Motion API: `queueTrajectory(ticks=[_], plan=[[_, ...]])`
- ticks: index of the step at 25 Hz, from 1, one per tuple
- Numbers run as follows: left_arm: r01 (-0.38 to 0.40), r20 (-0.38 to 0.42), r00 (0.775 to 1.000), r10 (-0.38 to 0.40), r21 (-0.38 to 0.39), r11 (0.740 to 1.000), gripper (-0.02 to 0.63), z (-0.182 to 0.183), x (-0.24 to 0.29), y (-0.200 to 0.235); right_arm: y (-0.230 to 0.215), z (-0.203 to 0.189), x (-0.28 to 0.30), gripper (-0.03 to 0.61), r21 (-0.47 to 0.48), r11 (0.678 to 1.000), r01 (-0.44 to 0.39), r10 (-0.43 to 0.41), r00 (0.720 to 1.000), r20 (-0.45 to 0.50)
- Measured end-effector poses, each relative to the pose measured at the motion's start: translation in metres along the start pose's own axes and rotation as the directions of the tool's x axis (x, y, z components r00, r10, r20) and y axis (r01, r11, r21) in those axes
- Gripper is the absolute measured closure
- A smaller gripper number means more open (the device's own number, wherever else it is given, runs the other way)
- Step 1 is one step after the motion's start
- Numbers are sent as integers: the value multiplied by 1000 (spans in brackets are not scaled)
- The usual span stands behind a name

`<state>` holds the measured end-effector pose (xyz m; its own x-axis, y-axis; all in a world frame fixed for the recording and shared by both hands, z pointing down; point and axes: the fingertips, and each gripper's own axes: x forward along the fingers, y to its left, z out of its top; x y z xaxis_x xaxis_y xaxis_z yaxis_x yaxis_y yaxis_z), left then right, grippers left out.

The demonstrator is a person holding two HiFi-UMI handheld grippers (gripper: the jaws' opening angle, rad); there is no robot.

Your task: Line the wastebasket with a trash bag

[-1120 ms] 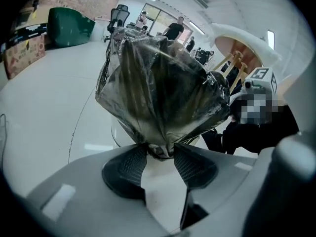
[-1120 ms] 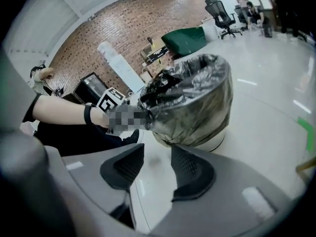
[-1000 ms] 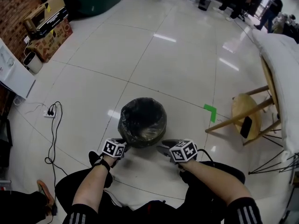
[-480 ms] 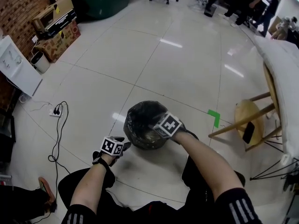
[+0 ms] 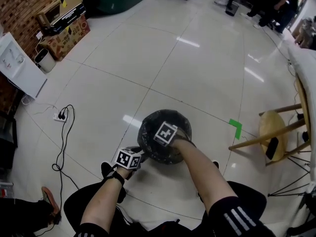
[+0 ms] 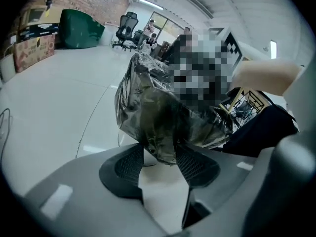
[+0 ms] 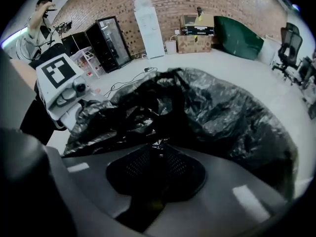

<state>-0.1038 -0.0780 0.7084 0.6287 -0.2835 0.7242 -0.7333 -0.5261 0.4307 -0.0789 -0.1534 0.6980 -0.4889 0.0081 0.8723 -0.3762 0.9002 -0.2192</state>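
The wastebasket (image 5: 148, 149) stands on the tiled floor in front of my knees, wrapped in a black trash bag (image 5: 154, 121). My left gripper (image 5: 140, 155) is at the near-left side, its jaws shut on a hanging fold of the trash bag (image 6: 159, 149). My right gripper (image 5: 166, 134) reaches down into the basket's mouth, where its marker cube hides the fingertips in the head view. In the right gripper view its jaws have just been closing and now pinch crinkled film of the trash bag (image 7: 159, 143) at their tips. Loose, wrinkled film fills the view beyond them.
A wooden stool (image 5: 276, 127) stands to the right with a dark flat object (image 5: 270, 148) beside it. A green tape mark (image 5: 237, 128) lies on the floor. A power strip (image 5: 59, 116) and black cable (image 5: 61, 149) lie to the left, near a white board (image 5: 17, 65).
My right gripper swung from the near-right side of the basket up over the rim and down into its mouth, and its jaws narrowed. The left gripper stayed at the near-left side.
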Motion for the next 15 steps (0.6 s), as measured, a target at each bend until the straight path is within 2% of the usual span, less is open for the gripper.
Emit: queueTrajectory(ticks=[4,7,10,13,15], plan=[[8,-3,1000,-8,14,1000,413,5,5,2,-22,-32,30,501,17,999,39,-38,994,-104],[24,-3,1000,-24,13,1000,413,3,5,3,-28,-42,48,501,43,999,11,-6,995,-97],[37,-5,999,-37,17,999,413,4,7,3,-40,-52,54,500,44,999,33,-28,994,-105],[44,-16,999,-43,21,999,413,3,8,4,-37,-50,60,499,68,998,-3,8,998,-68],[47,-18,999,-47,22,999,413,3,8,3,-40,-47,57,493,71,997,7,-4,999,-45]])
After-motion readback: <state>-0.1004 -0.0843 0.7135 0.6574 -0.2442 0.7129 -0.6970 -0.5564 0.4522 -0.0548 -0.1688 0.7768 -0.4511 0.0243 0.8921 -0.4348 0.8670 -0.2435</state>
